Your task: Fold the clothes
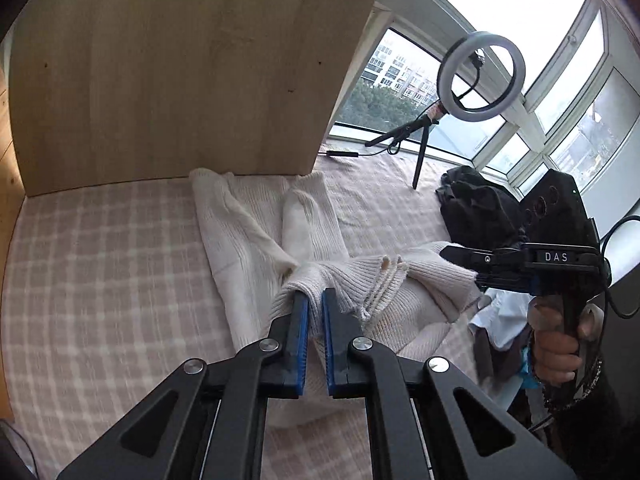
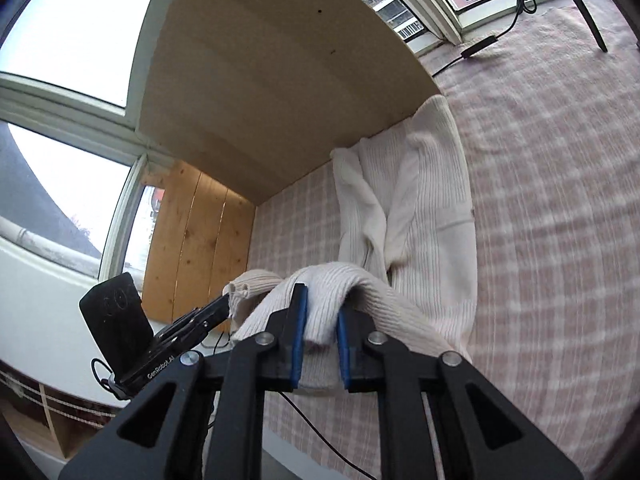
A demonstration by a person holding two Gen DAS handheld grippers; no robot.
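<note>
A cream ribbed knit sweater [image 1: 248, 240] lies on the pink checked bed cover [image 1: 100, 260], its far end against a wooden board. My left gripper [image 1: 315, 298] is shut on a bunched near edge of the sweater and holds it raised. My right gripper [image 2: 322, 300] is shut on another fold of the same sweater [image 2: 432, 208], also lifted. In the left wrist view the right gripper [image 1: 460, 256] shows at the right, clamped on the knit. In the right wrist view the left gripper [image 2: 224, 308] shows at the left, gripping the cuff end.
A light wooden board [image 1: 180, 72] stands upright at the bed's far side. A ring light on a small tripod [image 1: 480, 76] stands by the window. A black garment [image 1: 480, 208] lies at the right. Cables [image 2: 480, 46] run over the cover.
</note>
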